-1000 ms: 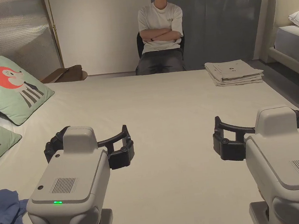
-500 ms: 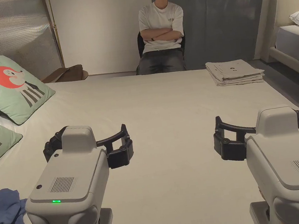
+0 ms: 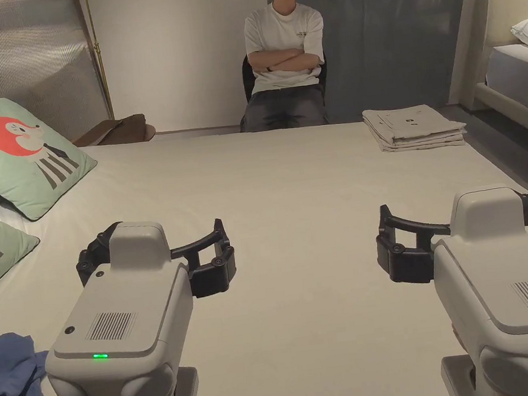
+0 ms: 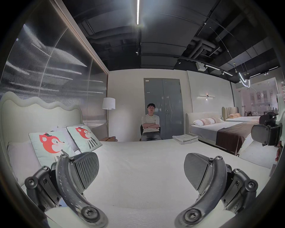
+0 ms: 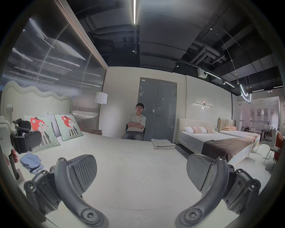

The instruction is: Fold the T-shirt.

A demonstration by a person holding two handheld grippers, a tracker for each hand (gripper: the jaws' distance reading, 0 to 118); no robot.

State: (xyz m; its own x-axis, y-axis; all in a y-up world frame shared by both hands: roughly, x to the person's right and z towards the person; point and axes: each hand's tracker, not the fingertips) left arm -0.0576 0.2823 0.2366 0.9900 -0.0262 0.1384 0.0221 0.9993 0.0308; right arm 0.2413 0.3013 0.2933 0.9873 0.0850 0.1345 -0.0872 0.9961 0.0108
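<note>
Nearby, crumpled blue T-shirt (image 3: pixel 6 377), perhaps cotton, on smooth bed (image 3: pixel 292 192).

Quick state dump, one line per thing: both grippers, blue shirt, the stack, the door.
left gripper: open, empty, above the bed
right gripper: open, empty, above the bed
blue T-shirt: crumpled, unfolded, at the bed's near left edge
beige stack: folded, neat, at the far right of the bed
fox pillows: propped at the left side
door: closed
floor lamp: off, as far as I can tell
</note>
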